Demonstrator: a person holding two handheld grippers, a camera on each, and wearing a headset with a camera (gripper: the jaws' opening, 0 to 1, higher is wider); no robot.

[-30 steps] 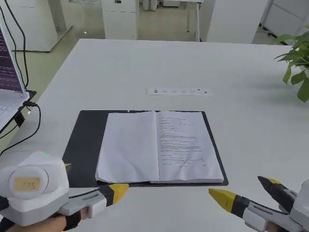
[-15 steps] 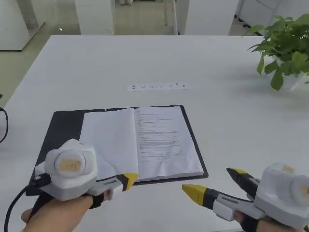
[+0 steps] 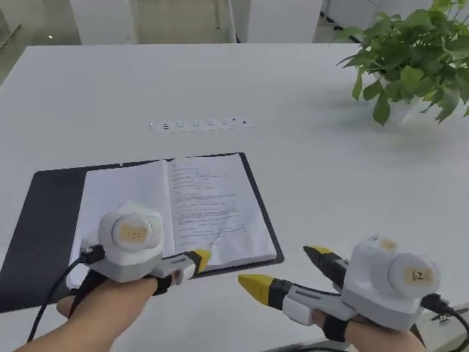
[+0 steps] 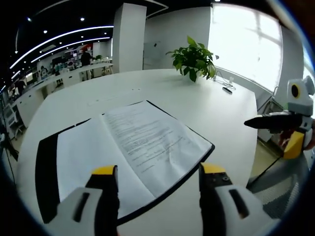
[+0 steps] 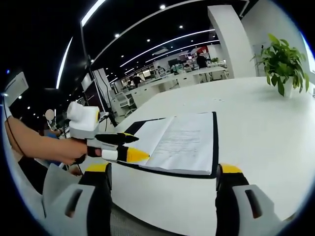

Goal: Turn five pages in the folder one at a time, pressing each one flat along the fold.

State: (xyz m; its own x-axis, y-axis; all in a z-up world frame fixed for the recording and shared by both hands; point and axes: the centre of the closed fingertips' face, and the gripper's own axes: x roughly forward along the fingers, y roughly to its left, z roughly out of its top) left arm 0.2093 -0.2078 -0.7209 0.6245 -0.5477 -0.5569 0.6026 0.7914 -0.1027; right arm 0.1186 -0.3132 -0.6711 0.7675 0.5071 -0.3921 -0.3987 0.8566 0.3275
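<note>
Folder open flat on table, printed page right of fold. Left gripper spread at folder's near edge. Right gripper spread beyond folder's near right corner. Judged: staged for page pickup.

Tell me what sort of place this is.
Probably an open-plan office: a big white table with a built-in socket strip, a potted plant, and rows of desks under ceiling strip lights.

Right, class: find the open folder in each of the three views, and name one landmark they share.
Head view: folder at lower left.
Left gripper view: folder at centre.
Right gripper view: folder just below centre.
Shared landmark: potted plant, beyond the folder.
</note>
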